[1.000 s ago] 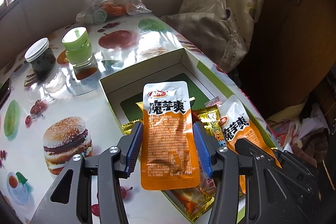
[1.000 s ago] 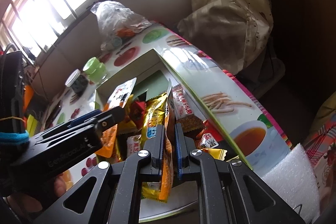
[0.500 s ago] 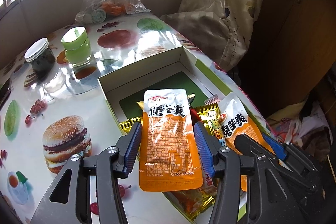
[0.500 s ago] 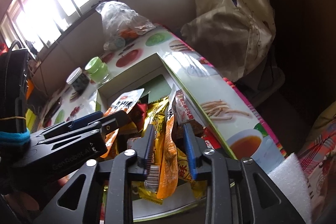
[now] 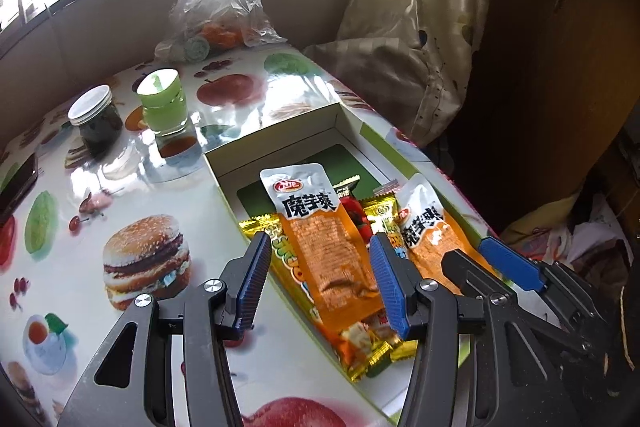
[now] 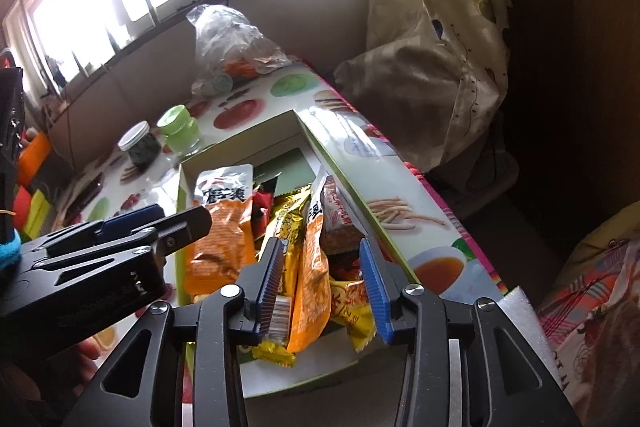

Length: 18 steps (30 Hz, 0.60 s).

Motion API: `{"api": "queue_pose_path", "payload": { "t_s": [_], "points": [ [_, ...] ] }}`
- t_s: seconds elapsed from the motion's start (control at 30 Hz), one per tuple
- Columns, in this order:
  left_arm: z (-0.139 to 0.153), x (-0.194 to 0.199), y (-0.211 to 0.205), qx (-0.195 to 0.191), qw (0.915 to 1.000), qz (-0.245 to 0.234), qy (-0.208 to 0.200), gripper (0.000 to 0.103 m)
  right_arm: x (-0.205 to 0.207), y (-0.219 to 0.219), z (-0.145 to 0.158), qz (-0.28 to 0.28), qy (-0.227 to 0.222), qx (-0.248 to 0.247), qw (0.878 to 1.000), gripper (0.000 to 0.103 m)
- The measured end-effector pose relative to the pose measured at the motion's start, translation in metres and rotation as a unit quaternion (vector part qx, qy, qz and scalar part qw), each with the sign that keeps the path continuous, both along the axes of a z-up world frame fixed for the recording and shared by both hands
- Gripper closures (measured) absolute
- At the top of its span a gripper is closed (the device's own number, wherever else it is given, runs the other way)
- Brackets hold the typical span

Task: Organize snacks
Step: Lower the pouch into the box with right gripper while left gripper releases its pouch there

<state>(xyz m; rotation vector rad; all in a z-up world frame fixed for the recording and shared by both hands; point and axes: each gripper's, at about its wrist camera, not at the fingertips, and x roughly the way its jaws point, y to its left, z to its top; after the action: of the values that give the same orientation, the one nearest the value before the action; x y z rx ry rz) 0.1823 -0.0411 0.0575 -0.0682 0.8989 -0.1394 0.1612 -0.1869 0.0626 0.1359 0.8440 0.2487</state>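
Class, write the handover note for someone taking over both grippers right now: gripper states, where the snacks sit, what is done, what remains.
Left gripper: open, with an orange pouch lying between its jaws in the box.
Right gripper: jaws have just been opening, now open; a second orange pouch stands on edge between them, released.
Done: both pouches are in the box with the yellow and red snacks.
Left: draw both grippers back; tidy the leaning pouch if needed.

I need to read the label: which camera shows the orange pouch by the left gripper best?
The left wrist view: the orange pouch faces the camera, label flat and fully lit, inside the box. The right wrist view shows it obliquely, its lower edge partly hidden behind the left gripper.
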Motion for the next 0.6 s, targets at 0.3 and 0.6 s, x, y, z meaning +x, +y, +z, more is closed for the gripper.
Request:
{"api": "queue_pose_path", "payload": {
  "t_s": [0.3, 0.6],
  "points": [
    [0.006, -0.028, 0.009, 0.005, 0.9998, 0.015, -0.008, 0.051, -0.021, -0.001, 0.007, -0.001, -0.008, -0.011, 1.0, 0.062],
    [0.0, -0.064, 0.019, 0.026, 0.9989, 0.034, -0.018, 0.05, -0.045, 0.005, 0.005, 0.003, -0.015, -0.035, 0.999, 0.057]
  ]
}}
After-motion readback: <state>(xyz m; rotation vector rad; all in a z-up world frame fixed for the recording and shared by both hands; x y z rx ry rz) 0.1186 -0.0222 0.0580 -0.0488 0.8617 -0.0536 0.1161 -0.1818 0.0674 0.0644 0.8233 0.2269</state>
